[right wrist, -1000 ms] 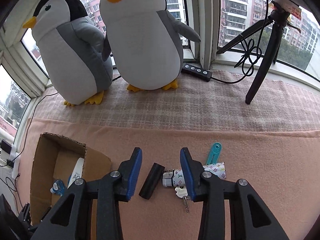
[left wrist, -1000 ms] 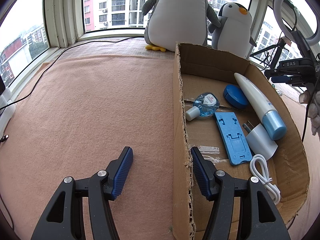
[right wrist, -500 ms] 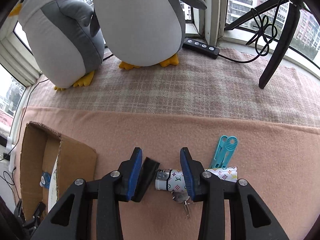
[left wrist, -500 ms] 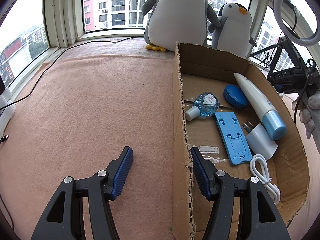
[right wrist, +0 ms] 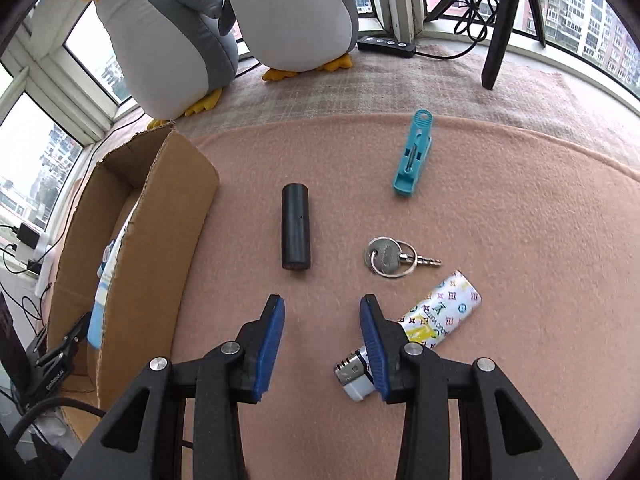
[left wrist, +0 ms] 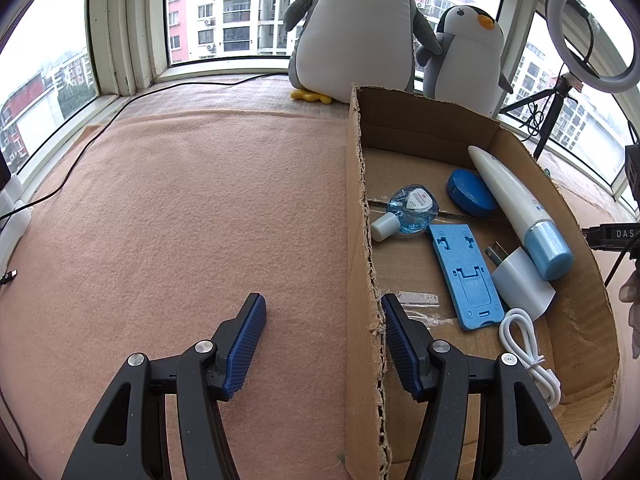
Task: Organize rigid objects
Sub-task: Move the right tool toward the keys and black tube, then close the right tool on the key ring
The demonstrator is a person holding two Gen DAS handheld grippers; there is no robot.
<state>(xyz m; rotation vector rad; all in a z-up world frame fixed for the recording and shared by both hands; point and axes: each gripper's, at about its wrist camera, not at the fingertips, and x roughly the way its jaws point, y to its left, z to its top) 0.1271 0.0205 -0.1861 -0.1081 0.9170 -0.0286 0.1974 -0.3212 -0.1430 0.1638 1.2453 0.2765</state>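
Note:
My right gripper is open and holds nothing, low over the pink blanket. Just ahead of it lies a black cylinder. A key on a ring lies to the right of that, and a patterned lighter lies partly under my right finger. A teal clip rests farther back. My left gripper is open and straddles the near left wall of the cardboard box, which holds a blue stand, a white charger, a white tube, a blue disc and a small bottle.
Two plush penguins stand at the window behind the blanket. A tripod leg and a black remote are at the back right. The cardboard box stands to the left of the right gripper. A ring light stands beyond the box.
The right gripper has pulled back and swung, so the black cylinder, key and lighter that were between or under its fingers now lie ahead and right. The left gripper has not moved.

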